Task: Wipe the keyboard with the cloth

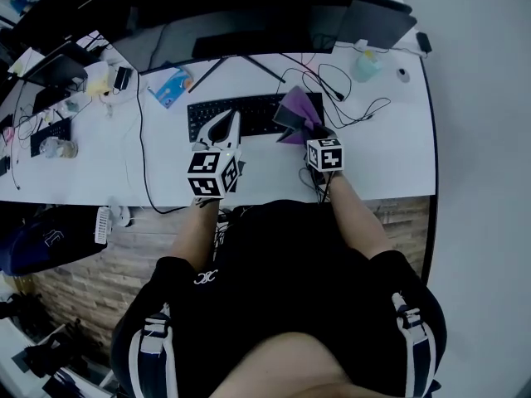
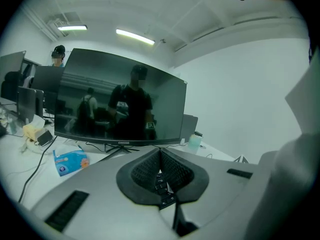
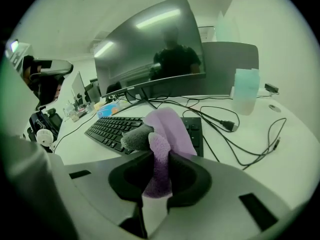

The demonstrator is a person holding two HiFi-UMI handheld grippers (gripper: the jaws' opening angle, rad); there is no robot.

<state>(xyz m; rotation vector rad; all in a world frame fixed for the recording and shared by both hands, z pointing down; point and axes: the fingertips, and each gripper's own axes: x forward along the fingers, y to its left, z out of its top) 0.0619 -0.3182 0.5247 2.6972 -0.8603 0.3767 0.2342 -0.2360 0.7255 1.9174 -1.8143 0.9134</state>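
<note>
A black keyboard (image 1: 249, 111) lies on the white desk (image 1: 390, 156) in front of the monitor. My right gripper (image 1: 309, 128) is shut on a purple and grey cloth (image 1: 297, 109), which hangs over the keyboard's right end. In the right gripper view the cloth (image 3: 167, 126) bulges out of the jaws of the right gripper (image 3: 159, 156) just above the keyboard (image 3: 112, 126). My left gripper (image 1: 231, 123) hovers over the keyboard's left half, shut with nothing held. Its fingertips meet in the left gripper view (image 2: 160, 154), and a few keys show below them.
A large curved monitor (image 1: 249, 15) stands behind the keyboard on a splayed stand. Black cables (image 1: 344, 94) loop at the right, near a clear bottle (image 1: 365, 63). A blue tissue pack (image 1: 170, 87) lies at the left. More gear and a second keyboard (image 1: 50, 133) crowd the far left.
</note>
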